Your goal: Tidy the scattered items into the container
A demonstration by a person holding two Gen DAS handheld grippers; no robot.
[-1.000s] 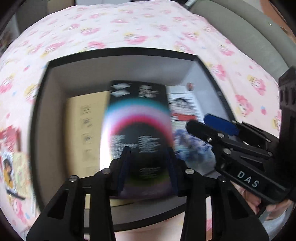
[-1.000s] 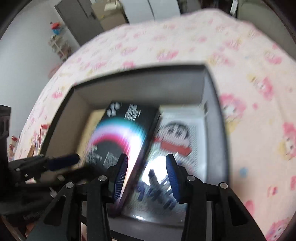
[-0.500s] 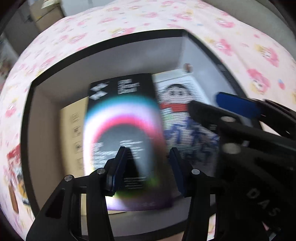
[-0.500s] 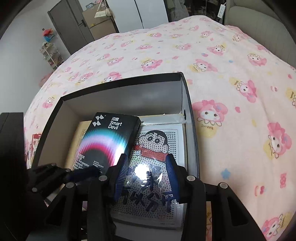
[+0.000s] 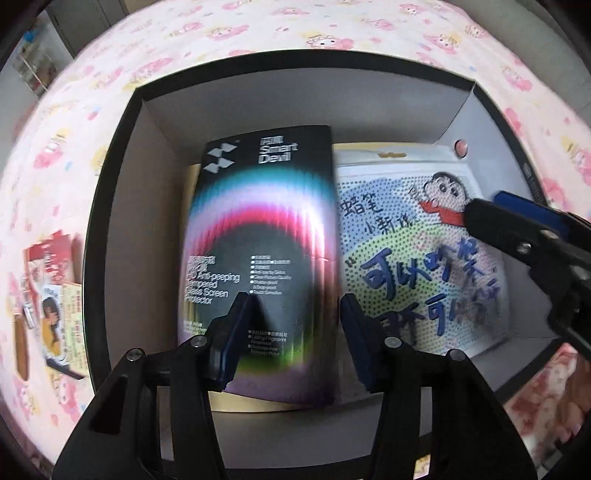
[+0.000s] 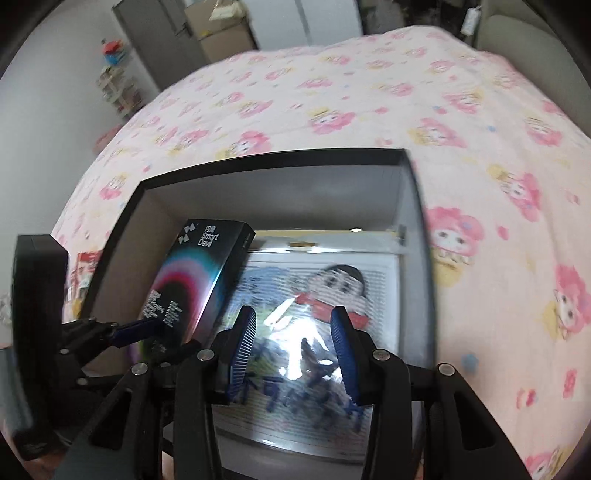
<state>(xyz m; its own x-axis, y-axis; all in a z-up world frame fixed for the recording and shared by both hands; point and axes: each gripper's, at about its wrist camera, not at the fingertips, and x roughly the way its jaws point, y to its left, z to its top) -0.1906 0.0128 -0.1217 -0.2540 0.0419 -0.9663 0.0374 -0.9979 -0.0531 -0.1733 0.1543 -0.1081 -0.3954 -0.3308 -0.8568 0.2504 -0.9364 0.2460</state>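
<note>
A black-rimmed box container [image 5: 110,206] sits on a pink blanket. Inside it lies a black "Smart Devil" screen-protector box [image 5: 266,229], partly on a yellowish flat pack, beside a cartoon packet [image 5: 417,258]. My left gripper [image 5: 295,332] hovers open just over the near end of the black box, its pads clear of it. In the right wrist view that box [image 6: 199,273] leans a little to one side, with the left gripper [image 6: 159,336] at its lower end. My right gripper [image 6: 293,343] is open over the cartoon packet [image 6: 332,295] with nothing between its fingers, and reaches in from the right [image 5: 487,205].
Loose red and yellow packets [image 5: 48,295] lie on the blanket [image 6: 369,92] left of the container. The container's grey inner walls [image 5: 295,99] rise around the items. Cupboards and a cardboard carton [image 6: 221,33] stand beyond the bed.
The left gripper's jaws have widened and let go of the black box, which now rests in the container. The left gripper has sunk closer to it. The right gripper has hardly moved.
</note>
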